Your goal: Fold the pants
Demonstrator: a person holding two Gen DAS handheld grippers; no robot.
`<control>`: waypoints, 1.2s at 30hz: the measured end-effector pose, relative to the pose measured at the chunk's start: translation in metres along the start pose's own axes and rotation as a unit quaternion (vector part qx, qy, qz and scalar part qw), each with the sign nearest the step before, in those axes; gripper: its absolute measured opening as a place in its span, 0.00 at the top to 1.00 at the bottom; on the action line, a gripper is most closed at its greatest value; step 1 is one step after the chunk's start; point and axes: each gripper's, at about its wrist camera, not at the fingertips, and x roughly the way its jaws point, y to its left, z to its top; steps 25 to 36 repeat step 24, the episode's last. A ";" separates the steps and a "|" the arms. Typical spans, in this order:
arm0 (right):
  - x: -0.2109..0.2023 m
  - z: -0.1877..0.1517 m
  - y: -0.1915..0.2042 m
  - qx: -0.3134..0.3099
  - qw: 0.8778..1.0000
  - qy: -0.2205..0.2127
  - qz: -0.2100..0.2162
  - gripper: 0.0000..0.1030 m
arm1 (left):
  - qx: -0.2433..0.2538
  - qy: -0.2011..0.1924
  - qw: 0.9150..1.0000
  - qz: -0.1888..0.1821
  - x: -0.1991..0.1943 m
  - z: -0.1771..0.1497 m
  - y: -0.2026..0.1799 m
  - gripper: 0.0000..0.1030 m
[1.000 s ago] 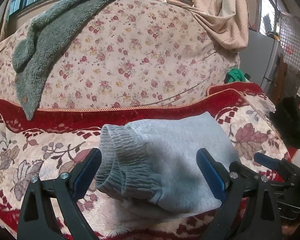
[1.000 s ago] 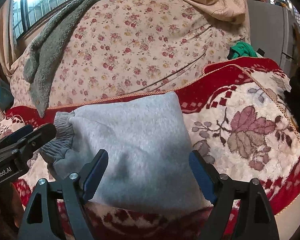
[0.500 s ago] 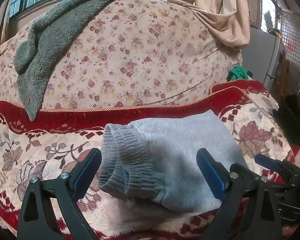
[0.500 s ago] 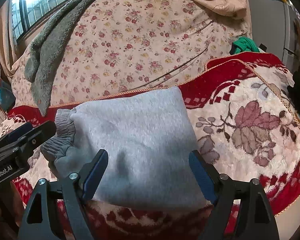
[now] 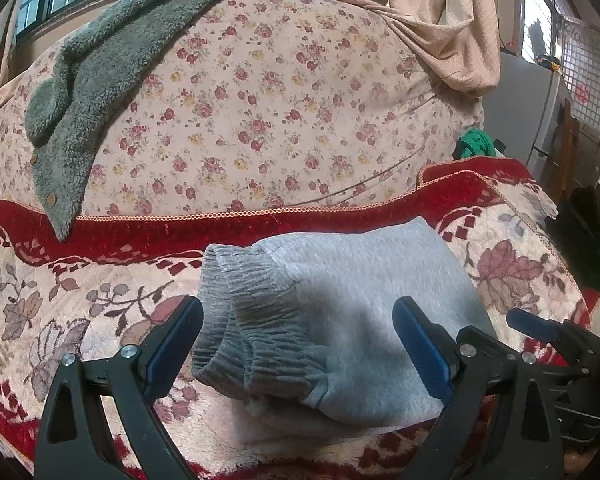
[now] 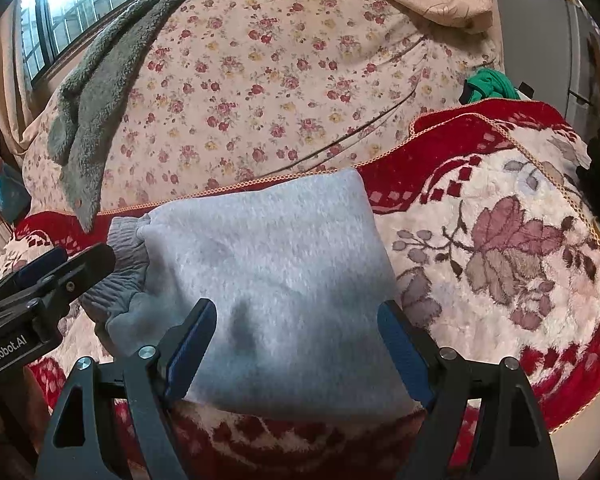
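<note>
The light grey pants [image 5: 352,304] [image 6: 268,272] lie folded into a compact square on the red and cream floral blanket [image 5: 60,300] [image 6: 500,264]. Their ribbed cuffs [image 5: 244,320] [image 6: 126,264] stack at the left end. My left gripper [image 5: 298,340] hovers open over the near left part, its blue pads clear of the cloth. My right gripper [image 6: 296,340] stands open above the near right edge of the bundle, nothing pinched. Each gripper shows at the edge of the other's view.
Behind the blanket rises a floral-covered sofa back [image 5: 260,120] [image 6: 260,92] with a grey-green fleece garment [image 5: 100,80] [image 6: 100,92] draped over it. A beige cloth [image 5: 440,28] hangs at the upper right, a green item [image 5: 476,144] sits by the arm, a dark object [image 5: 584,236] at the right.
Both views have shifted slightly, so the folded pants sit a little higher in frame. Both grippers stay open and the pants have not changed shape.
</note>
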 end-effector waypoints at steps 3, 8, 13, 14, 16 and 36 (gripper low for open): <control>0.001 0.001 -0.001 -0.001 1.000 0.001 0.000 0.16 | 0.000 0.000 1.000 0.000 0.000 0.001 0.000 0.07; 0.001 -0.001 0.001 0.000 1.000 0.003 0.000 0.16 | -0.001 0.002 1.000 0.001 0.002 0.000 0.000 0.07; 0.002 -0.002 0.002 -0.001 1.000 0.006 -0.001 0.16 | 0.002 0.001 1.000 0.002 0.005 -0.005 0.001 0.07; 0.003 -0.003 0.003 0.000 1.000 0.007 0.000 0.16 | 0.008 -0.004 1.000 0.004 0.005 -0.006 0.000 0.07; 0.003 -0.003 0.003 0.000 1.000 0.008 -0.001 0.16 | 0.014 -0.014 1.000 0.004 0.003 -0.007 0.000 0.07; 0.004 -0.002 -0.001 0.004 1.000 0.009 -0.004 0.16 | 0.027 -0.017 0.999 -0.004 -0.003 -0.005 -0.002 0.07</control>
